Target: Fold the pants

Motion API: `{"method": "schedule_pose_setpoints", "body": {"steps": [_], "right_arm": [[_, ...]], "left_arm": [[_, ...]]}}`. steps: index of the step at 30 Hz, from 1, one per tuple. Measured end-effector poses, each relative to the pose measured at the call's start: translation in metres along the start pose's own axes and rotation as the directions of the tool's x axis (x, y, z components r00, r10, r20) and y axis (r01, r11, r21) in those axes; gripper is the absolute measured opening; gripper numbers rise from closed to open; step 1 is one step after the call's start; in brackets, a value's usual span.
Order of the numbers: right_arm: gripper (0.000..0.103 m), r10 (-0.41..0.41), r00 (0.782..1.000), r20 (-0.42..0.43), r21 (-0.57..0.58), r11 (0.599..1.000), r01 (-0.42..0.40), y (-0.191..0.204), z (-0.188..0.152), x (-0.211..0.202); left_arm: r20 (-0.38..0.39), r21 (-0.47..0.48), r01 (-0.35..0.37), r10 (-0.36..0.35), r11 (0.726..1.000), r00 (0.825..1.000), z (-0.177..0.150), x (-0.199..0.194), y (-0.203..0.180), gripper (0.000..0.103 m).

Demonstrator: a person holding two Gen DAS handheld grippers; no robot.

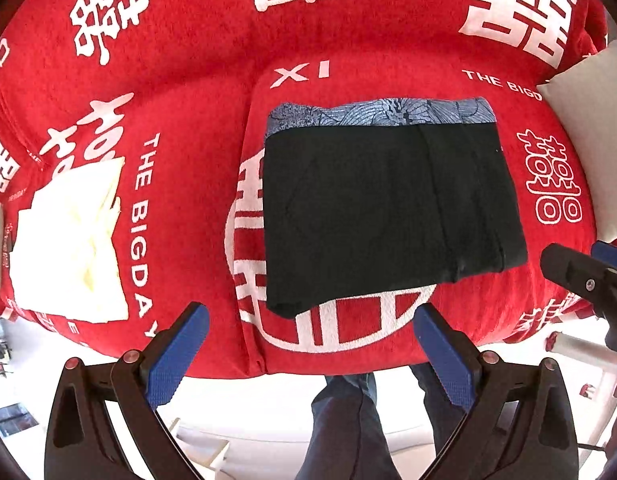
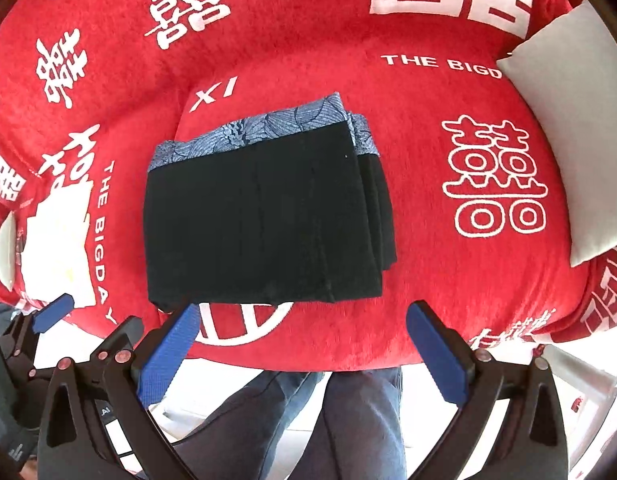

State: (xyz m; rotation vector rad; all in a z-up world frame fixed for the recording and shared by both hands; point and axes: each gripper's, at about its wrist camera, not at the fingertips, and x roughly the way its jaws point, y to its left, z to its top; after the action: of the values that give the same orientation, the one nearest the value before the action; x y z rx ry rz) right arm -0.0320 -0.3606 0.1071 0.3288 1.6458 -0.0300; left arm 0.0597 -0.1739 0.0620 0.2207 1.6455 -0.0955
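Pants [image 1: 388,212], black with a blue patterned waistband, lie folded into a compact rectangle on the red printed cover [image 1: 188,80], right of a cream cloth [image 1: 68,240]. Left hand-held gripper [image 1: 308,344] and right hand-held gripper [image 2: 300,340] hover empty, fingers apart. Best only to square stray layered edges, pressing lightly.

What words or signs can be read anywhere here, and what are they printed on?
"XI": white, on the red cover, just beyond the folded black pants.
"THE BIGDAY": white, on the same cover, running beside the white cloth.
"THE BIGD": cover again, cut off by the white pillow.
Large white double-happiness characters: all over the cover.
Pants' patterned waistband: no text.
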Motion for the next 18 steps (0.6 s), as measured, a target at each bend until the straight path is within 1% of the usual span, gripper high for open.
{"method": "schedule_pose_setpoints", "body": {"steps": [9, 18], "right_arm": [[0.103, -0.022, 1.0, 0.016, 0.009, 1.0, 0.022, 0.0, -0.003, -0.009], [0.103, -0.019, 0.999, 0.027, 0.002, 1.0, 0.019, 0.001, -0.005, -0.013]], "left_arm": [[0.007, 0.004, 0.01, -0.01, 1.0, 1.0, -0.003, -0.004, 0.001, 0.102], [0.013, 0.012, 0.008, -0.008, 1.0, 1.0, -0.002, -0.007, -0.001, 0.102]]}}
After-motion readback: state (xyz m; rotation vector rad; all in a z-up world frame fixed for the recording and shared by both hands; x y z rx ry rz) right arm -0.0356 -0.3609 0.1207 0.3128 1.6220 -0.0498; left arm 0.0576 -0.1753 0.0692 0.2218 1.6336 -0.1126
